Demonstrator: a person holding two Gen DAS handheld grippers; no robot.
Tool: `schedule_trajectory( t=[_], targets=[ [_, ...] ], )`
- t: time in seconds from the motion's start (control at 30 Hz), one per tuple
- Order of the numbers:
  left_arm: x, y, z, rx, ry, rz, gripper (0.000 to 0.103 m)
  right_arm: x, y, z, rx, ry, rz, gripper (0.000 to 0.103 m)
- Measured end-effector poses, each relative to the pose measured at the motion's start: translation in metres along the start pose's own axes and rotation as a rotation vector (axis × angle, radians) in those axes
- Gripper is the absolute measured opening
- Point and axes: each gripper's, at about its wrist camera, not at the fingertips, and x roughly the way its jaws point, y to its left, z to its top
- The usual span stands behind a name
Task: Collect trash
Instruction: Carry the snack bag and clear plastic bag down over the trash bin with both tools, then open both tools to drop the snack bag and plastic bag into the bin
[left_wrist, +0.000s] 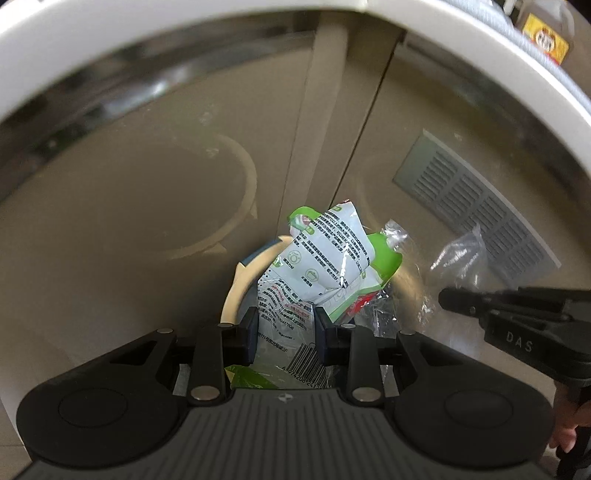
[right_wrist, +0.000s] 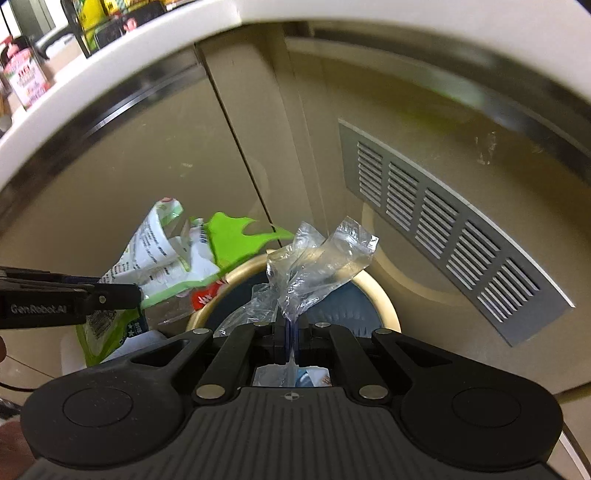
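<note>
Left gripper (left_wrist: 284, 325) clamps the wrapper (left_wrist: 325, 254); right gripper (right_wrist: 290, 328) pinches the film (right_wrist: 317, 266), both mid-frame over the bin (right_wrist: 384, 295).

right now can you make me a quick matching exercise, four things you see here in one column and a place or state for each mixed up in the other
Things:
1. green and white printed food packet
2. crumpled clear plastic wrap
3. round bin with a cream rim
4. grey slatted vent panel

Places or states:
A. set into the beige cabinet door
B. pinched in the right tool
C. below both pieces of trash
D. clamped in the left tool

Pairs: 1-D, 2-B, 3-C, 4-A
</note>
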Motion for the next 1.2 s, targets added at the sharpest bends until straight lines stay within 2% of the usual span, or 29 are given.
schedule_trajectory(
  t=[0.17,0.47,0.87,0.9,0.97,1.0,1.07,1.1,1.13,1.2],
  targets=[
    [0.031,-0.007,0.003,0.031,0.063,0.000,0.034,0.028,0.001,0.003,-0.019,0.050,-0.029,0.003],
    [0.080,-0.013,0.006,0.020,0.182,0.012,0.034,0.069,-0.005,0.006,0.022,0.137,-0.056,0.003],
    [0.111,-0.020,0.005,0.052,0.242,0.051,0.036,0.104,-0.016,0.006,0.057,0.206,-0.069,0.003],
    [0.108,-0.021,0.003,0.055,0.243,0.054,0.038,0.106,-0.016,0.006,0.059,0.207,-0.069,0.003],
    [0.107,-0.023,0.004,0.064,0.244,0.055,0.057,0.109,-0.016,0.007,0.065,0.210,-0.075,0.005],
    [0.106,-0.023,0.004,0.066,0.243,0.055,0.062,0.110,-0.016,0.007,0.069,0.216,-0.078,0.006],
    [0.104,-0.023,0.003,0.069,0.234,0.055,0.092,0.105,-0.010,0.008,0.078,0.222,-0.087,0.022],
    [0.102,-0.024,0.003,0.070,0.227,0.057,0.097,0.105,-0.010,0.007,0.083,0.223,-0.092,0.029],
    [0.100,-0.024,0.003,0.068,0.221,0.064,0.101,0.104,-0.011,0.007,0.090,0.221,-0.098,0.044],
    [0.097,-0.022,0.003,0.065,0.230,0.056,0.103,0.101,-0.013,0.008,0.102,0.218,-0.114,0.053]
  ],
)
